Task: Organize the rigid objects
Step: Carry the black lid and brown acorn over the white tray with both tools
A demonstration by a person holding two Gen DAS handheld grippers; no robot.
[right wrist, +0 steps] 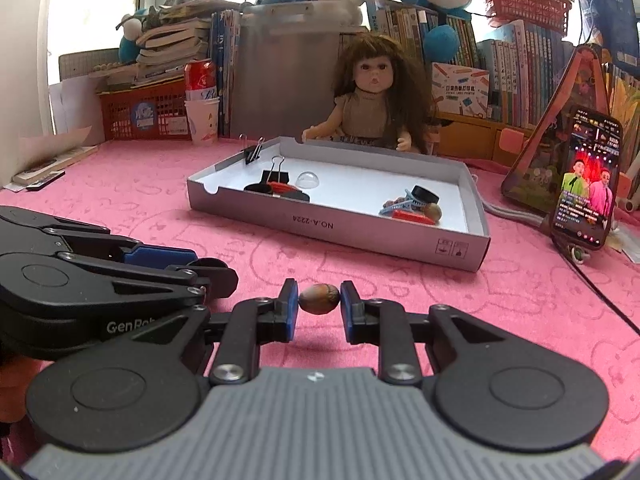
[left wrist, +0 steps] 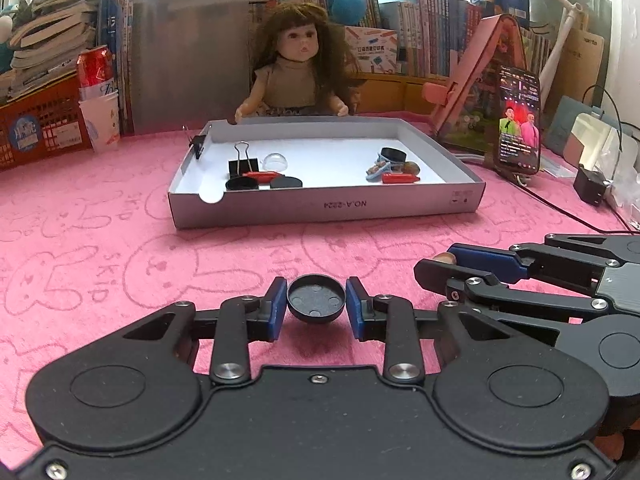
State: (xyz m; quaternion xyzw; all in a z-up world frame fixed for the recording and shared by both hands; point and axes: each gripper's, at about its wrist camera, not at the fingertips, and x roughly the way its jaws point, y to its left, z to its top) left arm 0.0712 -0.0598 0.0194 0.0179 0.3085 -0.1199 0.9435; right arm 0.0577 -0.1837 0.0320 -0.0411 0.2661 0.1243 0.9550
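Note:
In the left wrist view my left gripper [left wrist: 316, 289] is shut on a small black round cap [left wrist: 316, 301], its blue pads pressing both sides just over the pink cloth. My right gripper [right wrist: 319, 291] is shut on a brown acorn-like nut [right wrist: 319, 299]. The two grippers sit side by side, the right gripper [left wrist: 442, 270] to the right of the left one. Ahead lies a shallow grey cardboard tray [left wrist: 320, 208] holding binder clips [left wrist: 242, 166], a clear dome [left wrist: 275, 162], red pieces [left wrist: 400, 178], black caps [left wrist: 286, 182] and another nut [left wrist: 411, 168].
A doll [left wrist: 298, 68] sits behind the tray. A lit phone [left wrist: 518, 120] leans at the right with a black cable [left wrist: 560, 208] across the cloth. A red can [left wrist: 95, 66], paper cup [left wrist: 100, 120] and orange basket [left wrist: 40, 128] stand at the left. Books line the back.

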